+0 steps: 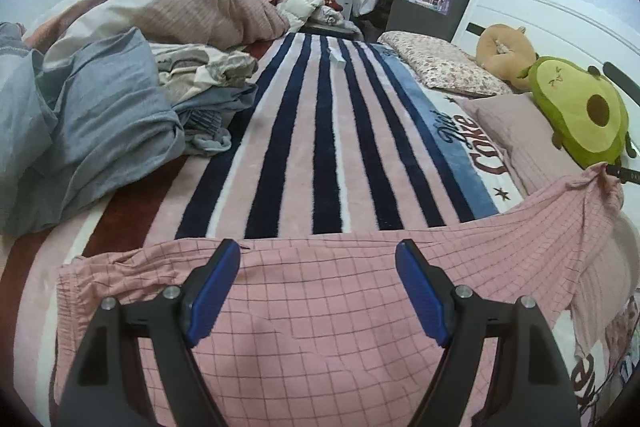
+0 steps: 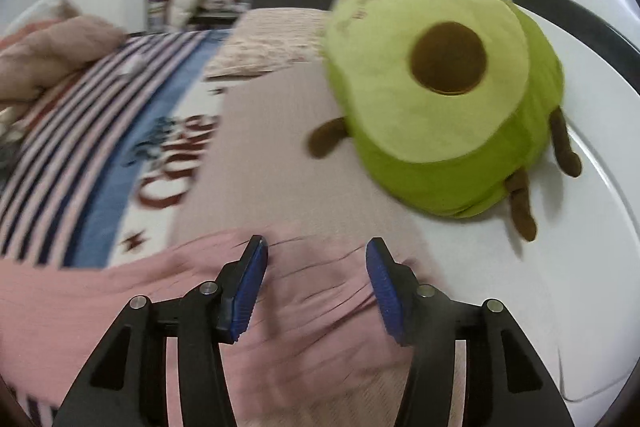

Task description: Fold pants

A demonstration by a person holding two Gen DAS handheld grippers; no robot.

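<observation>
Left wrist view: left gripper [image 1: 318,255] is hovering, jaws wide, over pink pants [image 1: 312,307]; right gripper [image 2: 316,251] is gaping wide too, near the avocado plush [image 2: 440,107].

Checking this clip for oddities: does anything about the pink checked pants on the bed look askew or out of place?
Yes. The pink checked pants lie flat on the striped blanket, except their right end is lifted and bunched into a peak near the avocado plush. Both grippers look open.

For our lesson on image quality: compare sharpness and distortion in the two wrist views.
Left wrist view: sharp, the pink checked pants grid crisp, the striped blanket bowed by fisheye. Right wrist view: motion-smeared, the pants and avocado plush streaked, though the right gripper stays crisp.
</observation>
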